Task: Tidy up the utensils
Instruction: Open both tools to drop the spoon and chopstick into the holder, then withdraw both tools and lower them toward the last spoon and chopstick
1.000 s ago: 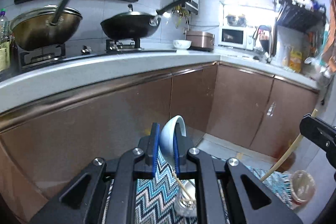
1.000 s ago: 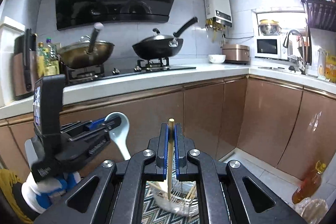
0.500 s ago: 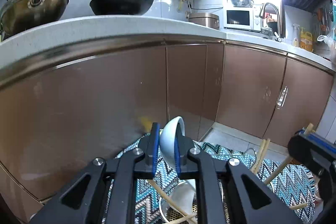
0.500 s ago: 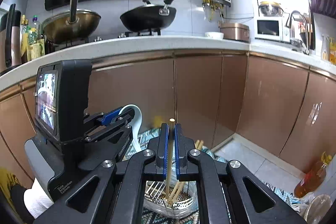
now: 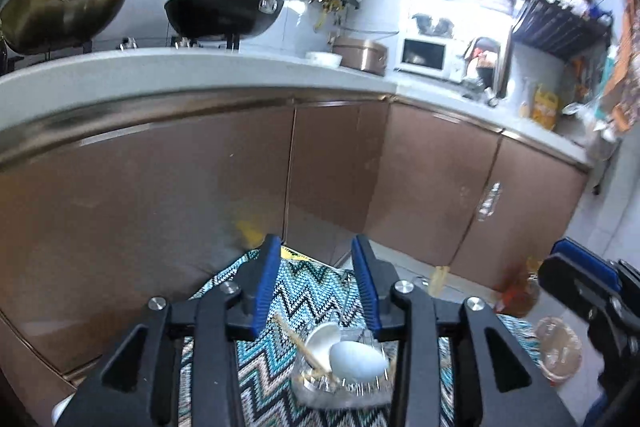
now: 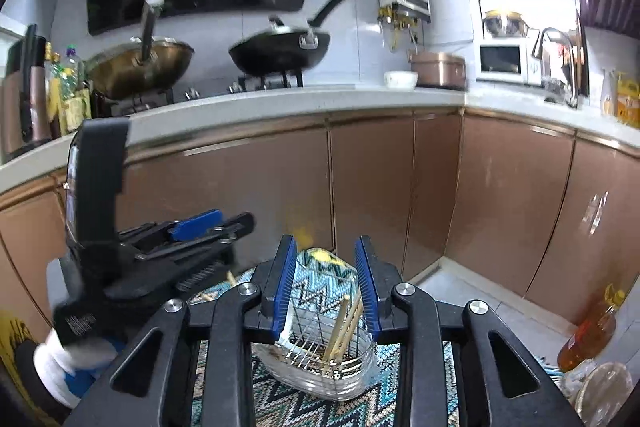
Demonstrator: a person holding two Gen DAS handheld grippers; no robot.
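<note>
My left gripper (image 5: pixel 315 239) hovers over a clear utensil holder (image 5: pixel 340 387) with a wire rack inside. Its jaws are opening with nothing between them. A white ceramic spoon (image 5: pixel 356 361) lies in the holder beside a second white spoon (image 5: pixel 322 341) and a chopstick (image 5: pixel 294 337). My right gripper (image 6: pixel 325 239) hangs over the same holder (image 6: pixel 320 363). Its jaws are opening too, and they are empty. Several wooden chopsticks (image 6: pixel 344 323) lean in the rack below it. The left gripper (image 6: pixel 224 223) shows at the left of the right wrist view, and the right gripper (image 5: pixel 576 275) at the right edge of the left wrist view.
The holder stands on a zigzag-patterned cloth (image 5: pixel 304 307) in front of brown cabinet doors (image 6: pixel 372 187). Above runs a white counter (image 6: pixel 320 99) with two woks, a bowl and a microwave. An oil bottle (image 6: pixel 592 331) and a lidded tub (image 5: pixel 558 351) sit on the floor at the right.
Both grippers sank toward the holder and opened. The white spoon left the left jaws and now lies in the holder. The chopstick left the right jaws and is among those in the rack.
</note>
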